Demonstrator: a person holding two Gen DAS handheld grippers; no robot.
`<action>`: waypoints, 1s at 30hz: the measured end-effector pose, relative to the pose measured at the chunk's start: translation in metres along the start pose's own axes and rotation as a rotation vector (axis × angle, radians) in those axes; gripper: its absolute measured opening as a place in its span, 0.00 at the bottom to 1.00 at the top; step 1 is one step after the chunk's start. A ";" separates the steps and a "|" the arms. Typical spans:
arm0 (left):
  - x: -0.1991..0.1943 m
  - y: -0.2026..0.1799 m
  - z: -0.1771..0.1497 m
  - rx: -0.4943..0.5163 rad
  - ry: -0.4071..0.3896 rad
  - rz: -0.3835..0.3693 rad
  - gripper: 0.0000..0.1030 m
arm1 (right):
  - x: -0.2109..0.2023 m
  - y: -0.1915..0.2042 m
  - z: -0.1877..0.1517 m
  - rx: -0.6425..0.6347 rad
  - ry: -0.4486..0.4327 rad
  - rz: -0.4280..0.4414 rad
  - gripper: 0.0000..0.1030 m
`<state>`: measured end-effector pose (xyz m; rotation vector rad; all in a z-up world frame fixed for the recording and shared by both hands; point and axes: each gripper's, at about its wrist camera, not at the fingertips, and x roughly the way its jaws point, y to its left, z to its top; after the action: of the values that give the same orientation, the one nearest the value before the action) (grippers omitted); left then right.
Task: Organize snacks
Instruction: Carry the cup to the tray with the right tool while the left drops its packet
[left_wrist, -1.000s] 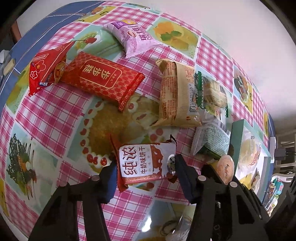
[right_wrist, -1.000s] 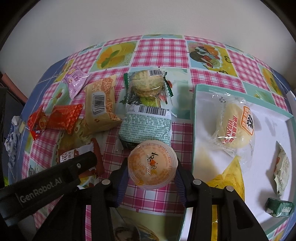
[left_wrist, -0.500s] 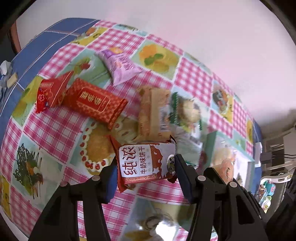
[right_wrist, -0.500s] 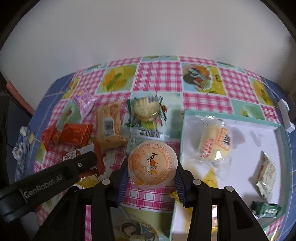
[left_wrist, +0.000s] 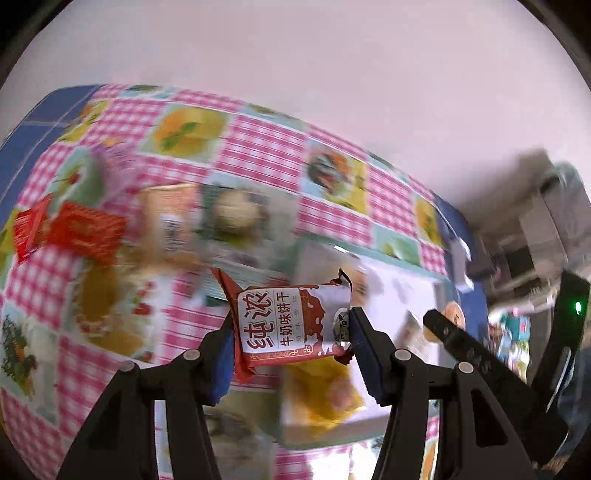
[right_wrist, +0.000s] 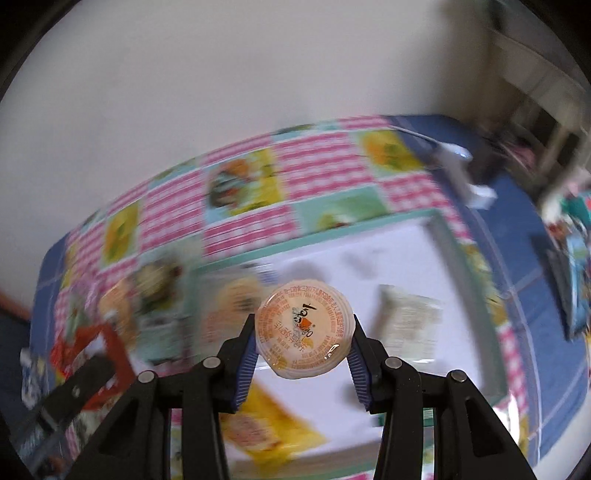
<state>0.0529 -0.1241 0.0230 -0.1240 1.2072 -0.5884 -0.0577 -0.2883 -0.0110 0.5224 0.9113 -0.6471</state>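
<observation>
- The surface (left_wrist: 258, 147) wears a pink gingham cloth with printed food panels and a blue border; much of it is smeared by blur in both views.
- At its left end lie two red foil snack packets (left_wrist: 74, 229), side by side, with a tan wrapped bun packet (left_wrist: 170, 221) and a clear green-edged bun packet (left_wrist: 232, 218) further right; their details are too blurred to read.
- A shallow white tray with a teal rim (right_wrist: 443, 236) sits on the right part of the surface. A yellow crinkled packet (right_wrist: 266, 421) lies in its near left corner, a pale green-white sachet (right_wrist: 410, 321) lies toward its right side, and a clear wrapped bun (right_wrist: 232, 302) lies near its left edge.
- Beyond the right edge of the surface there is blurred clutter and pale furniture.
- The left claw (left_wrist: 291, 328) is closed on a brown-and-white biscuit packet with Chinese lettering (left_wrist: 288, 325); the blue pads press its two short ends and it hangs in the air above the near left part of the tray, clear of the surface.
- The right claw (right_wrist: 304, 336) grips a round orange-lidded jelly cup (right_wrist: 304, 328) by its sides, lid facing the camera, held up over the middle of the tray and touching nothing in it.
- Each claw's black arm shows at the edge of the other's view, close alongside.
</observation>
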 end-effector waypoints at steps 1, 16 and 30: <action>0.002 -0.007 -0.002 0.016 0.005 -0.007 0.57 | 0.000 -0.015 0.002 0.035 -0.002 -0.017 0.46; 0.061 -0.084 -0.030 0.204 0.076 -0.045 0.57 | 0.023 -0.081 0.009 0.142 0.019 -0.045 0.46; 0.046 -0.068 -0.022 0.121 0.069 0.011 0.58 | 0.033 -0.072 0.006 0.119 0.075 0.006 0.48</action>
<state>0.0187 -0.1992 0.0027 0.0051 1.2349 -0.6589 -0.0901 -0.3515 -0.0460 0.6592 0.9451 -0.6826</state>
